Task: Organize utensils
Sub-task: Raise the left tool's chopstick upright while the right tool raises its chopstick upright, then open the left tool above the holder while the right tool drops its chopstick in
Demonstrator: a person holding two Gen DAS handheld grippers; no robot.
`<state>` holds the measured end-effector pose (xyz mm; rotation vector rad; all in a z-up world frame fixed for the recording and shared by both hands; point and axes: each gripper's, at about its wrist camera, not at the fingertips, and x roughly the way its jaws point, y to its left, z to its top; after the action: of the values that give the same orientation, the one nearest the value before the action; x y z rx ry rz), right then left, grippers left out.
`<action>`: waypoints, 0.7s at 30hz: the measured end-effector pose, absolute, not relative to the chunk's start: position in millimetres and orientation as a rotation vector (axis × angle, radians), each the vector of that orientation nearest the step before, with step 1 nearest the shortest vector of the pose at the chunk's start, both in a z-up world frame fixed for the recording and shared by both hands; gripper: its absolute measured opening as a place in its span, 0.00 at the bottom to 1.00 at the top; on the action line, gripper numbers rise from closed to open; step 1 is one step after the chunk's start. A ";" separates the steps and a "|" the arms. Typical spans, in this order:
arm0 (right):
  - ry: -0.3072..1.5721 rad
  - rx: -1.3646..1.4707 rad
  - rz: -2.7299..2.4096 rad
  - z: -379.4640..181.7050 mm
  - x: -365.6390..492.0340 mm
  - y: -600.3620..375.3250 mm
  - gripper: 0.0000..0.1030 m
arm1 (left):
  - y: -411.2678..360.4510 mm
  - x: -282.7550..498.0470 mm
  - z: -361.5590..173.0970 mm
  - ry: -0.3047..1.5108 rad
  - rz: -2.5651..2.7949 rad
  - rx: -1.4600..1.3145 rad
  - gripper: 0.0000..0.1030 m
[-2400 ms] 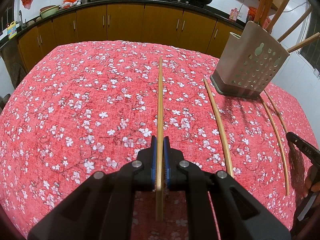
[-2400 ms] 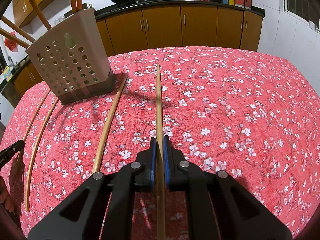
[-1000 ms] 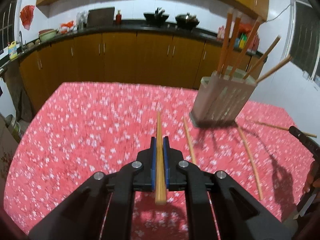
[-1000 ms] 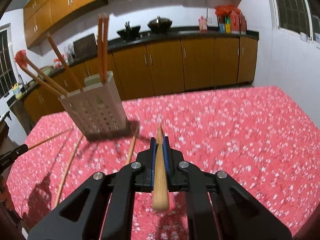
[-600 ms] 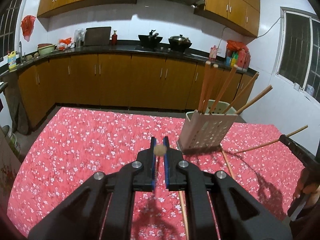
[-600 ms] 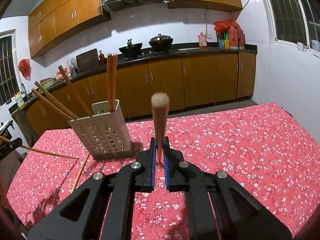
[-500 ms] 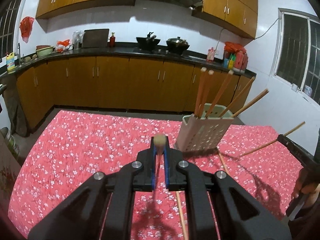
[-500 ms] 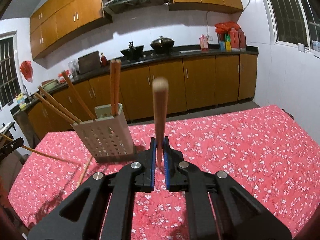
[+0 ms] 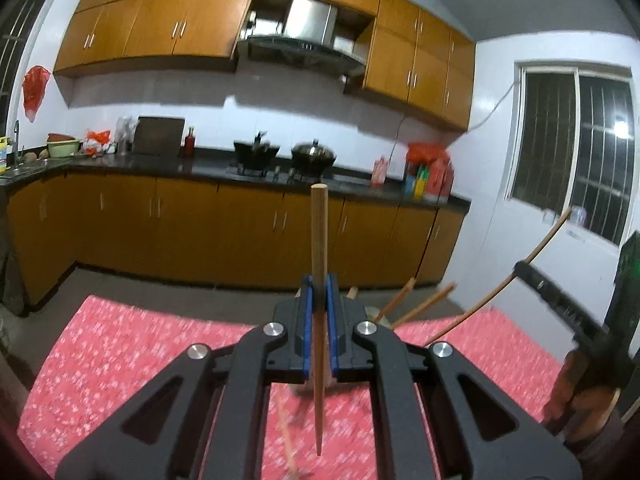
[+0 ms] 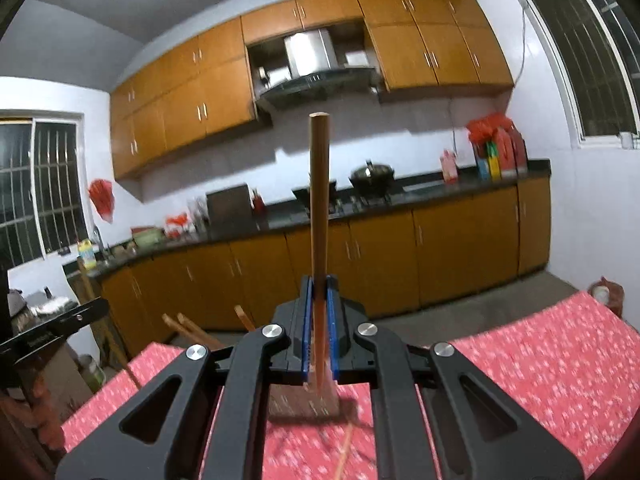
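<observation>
My left gripper (image 9: 319, 292) is shut on a wooden chopstick (image 9: 319, 240) that stands upright, thick end up and thin tip down over the red floral tablecloth (image 9: 120, 344). My right gripper (image 10: 319, 294) is shut on a second chopstick (image 10: 319, 200), also upright. The beige utensil holder (image 10: 304, 400) sits just behind the right gripper's jaws, mostly hidden. Tops of chopsticks standing in the holder (image 9: 424, 304) poke out beside the left gripper. The other gripper with its chopstick shows at the right edge of the left view (image 9: 560, 300).
Another chopstick (image 10: 344, 452) lies on the cloth below the right gripper, and one (image 9: 288, 440) below the left. Wooden kitchen cabinets and a dark counter (image 9: 200, 168) with woks run behind the table. A window (image 9: 576, 140) is on the right wall.
Both grippers lifted their chopsticks off the cloth, tilted them to vertical and closed in over the utensil holder, which went from fully seen to mostly hidden behind the jaws.
</observation>
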<state>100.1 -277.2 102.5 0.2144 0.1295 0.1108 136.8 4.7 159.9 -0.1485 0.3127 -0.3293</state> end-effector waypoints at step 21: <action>0.153 0.188 0.114 84.6 167.9 -258.7 0.07 | -50.6 198.4 195.2 0.033 -0.183 -0.215 0.07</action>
<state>167.9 -258.7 84.6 0.1878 0.1534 0.1144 198.4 -50.6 195.2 -0.2145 0.0329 -0.1826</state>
